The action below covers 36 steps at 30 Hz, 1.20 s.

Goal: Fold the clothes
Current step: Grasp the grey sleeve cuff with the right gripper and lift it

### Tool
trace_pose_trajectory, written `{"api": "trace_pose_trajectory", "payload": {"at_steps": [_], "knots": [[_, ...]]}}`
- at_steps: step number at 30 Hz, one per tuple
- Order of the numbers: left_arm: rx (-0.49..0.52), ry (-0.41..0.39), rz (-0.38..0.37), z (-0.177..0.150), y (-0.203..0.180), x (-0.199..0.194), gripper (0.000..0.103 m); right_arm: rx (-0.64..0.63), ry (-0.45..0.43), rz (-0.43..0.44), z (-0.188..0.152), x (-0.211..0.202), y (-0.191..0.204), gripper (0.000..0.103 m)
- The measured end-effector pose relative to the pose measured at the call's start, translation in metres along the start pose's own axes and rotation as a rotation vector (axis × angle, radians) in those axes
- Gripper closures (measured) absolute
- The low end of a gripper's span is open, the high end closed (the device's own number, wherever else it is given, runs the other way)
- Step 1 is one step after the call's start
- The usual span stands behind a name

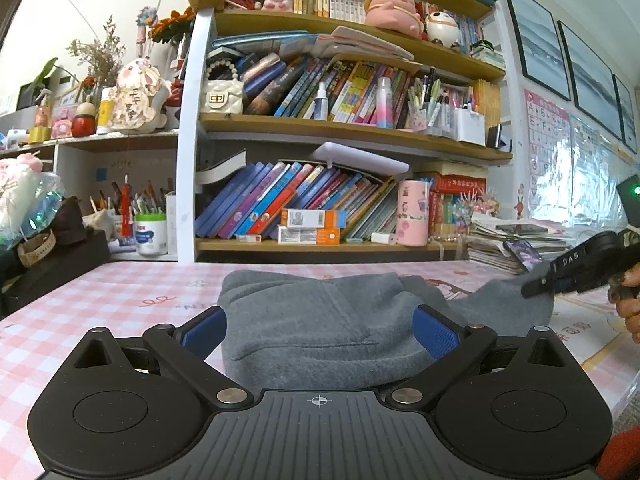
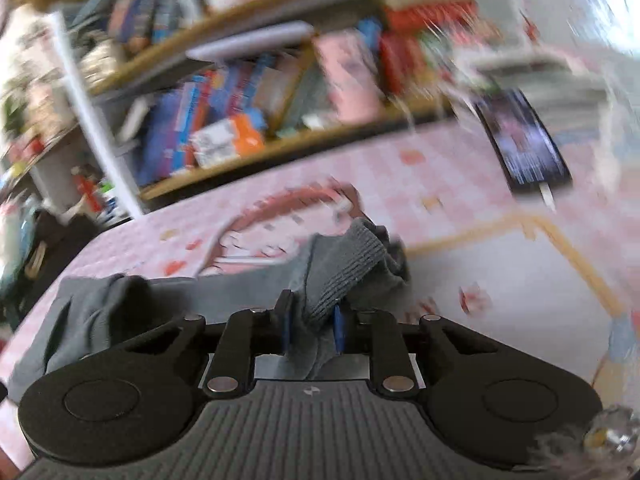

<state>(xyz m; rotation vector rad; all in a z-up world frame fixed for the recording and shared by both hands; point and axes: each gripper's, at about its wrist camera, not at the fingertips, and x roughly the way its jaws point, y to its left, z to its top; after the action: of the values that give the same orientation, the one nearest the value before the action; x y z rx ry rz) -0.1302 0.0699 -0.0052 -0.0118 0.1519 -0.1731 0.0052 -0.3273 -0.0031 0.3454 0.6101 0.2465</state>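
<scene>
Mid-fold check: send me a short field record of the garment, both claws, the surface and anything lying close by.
garment: grey garment, bunched on the table
left claw: open, blue pads either side of the near fold, not pressing
right claw: shut on the garment's ribbed cuff
surface: pink checked tablecloth
nearby: phone propped against a paper stack, beyond the cuff

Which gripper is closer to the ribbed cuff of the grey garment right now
Right. The right gripper is clamped on the grey garment just below its ribbed cuff. The left gripper stands open around the garment's other, bunched end.
</scene>
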Motion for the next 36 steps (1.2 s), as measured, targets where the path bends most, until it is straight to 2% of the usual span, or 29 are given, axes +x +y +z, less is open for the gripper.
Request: {"api": "trace_pose_trajectory", "payload": {"at_steps": [4, 8, 15, 18, 20, 23, 29, 36], "knots": [[-0.007, 0.005, 0.001, -0.001, 0.001, 0.002, 0.002, 0.127, 0.055, 0.005, 0.0, 0.004, -0.016, 0.068], [-0.003, 0.009, -0.005, -0.002, -0.002, 0.002, 0.002, 0.195, 0.087, 0.009, -0.003, 0.011, -0.022, 0.062], [-0.009, 0.016, -0.004, -0.004, 0.0, 0.003, 0.002, 0.173, 0.083, 0.005, -0.001, 0.027, -0.012, 0.061], [-0.019, 0.019, -0.003, -0.005, 0.001, 0.003, 0.002, 0.156, 0.081, -0.01, -0.001, 0.028, -0.009, 0.062], [-0.021, 0.018, -0.003, -0.005, 0.002, 0.003, 0.002, 0.143, 0.082, -0.018, -0.001, 0.028, -0.008, 0.072], [-0.024, 0.018, -0.002, -0.005, 0.003, 0.003, 0.002, 0.133, 0.073, -0.009, -0.001, 0.026, -0.006, 0.08], [-0.037, 0.009, 0.009, -0.004, 0.005, 0.001, 0.002, 0.068, 0.0, 0.048, 0.011, 0.004, 0.02, 0.083], [-0.078, -0.03, 0.004, -0.002, 0.016, -0.006, 0.002, -0.069, -0.089, 0.17, 0.032, -0.025, 0.078, 0.084]]}}
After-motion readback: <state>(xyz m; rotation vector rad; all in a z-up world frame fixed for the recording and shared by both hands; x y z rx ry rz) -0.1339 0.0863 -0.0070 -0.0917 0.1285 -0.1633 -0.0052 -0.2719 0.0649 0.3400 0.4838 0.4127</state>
